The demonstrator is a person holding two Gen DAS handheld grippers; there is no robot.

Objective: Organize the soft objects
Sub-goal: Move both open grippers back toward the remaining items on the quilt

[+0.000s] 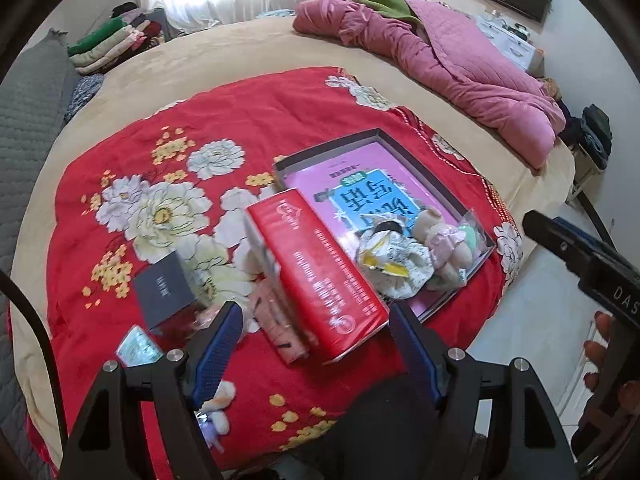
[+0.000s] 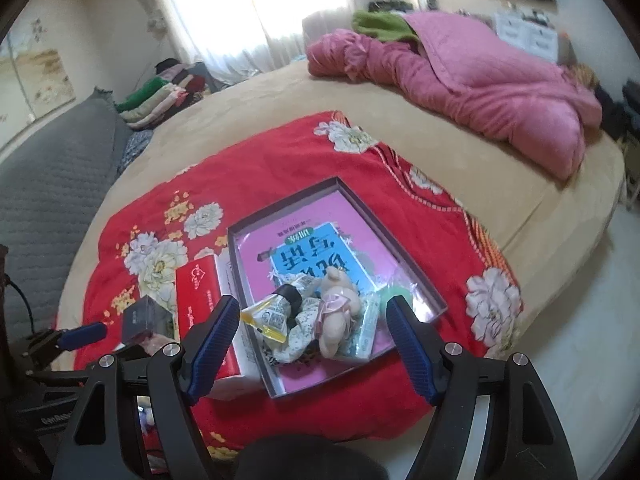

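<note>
Blown-out window (image 2: 256,4) backlight (fisheye-warped edges), soft blur throughout.

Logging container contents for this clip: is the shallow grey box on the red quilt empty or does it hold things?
Holding things. The grey box contains a small plush bear, a patterned scrunchie and a pink printed sheet.

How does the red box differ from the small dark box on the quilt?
The red box is long, bright red with white print, and lies against the tray's edge. The small dark box is squat, grey-black, and sits apart to its left. Both rest on the red floral quilt.
</note>
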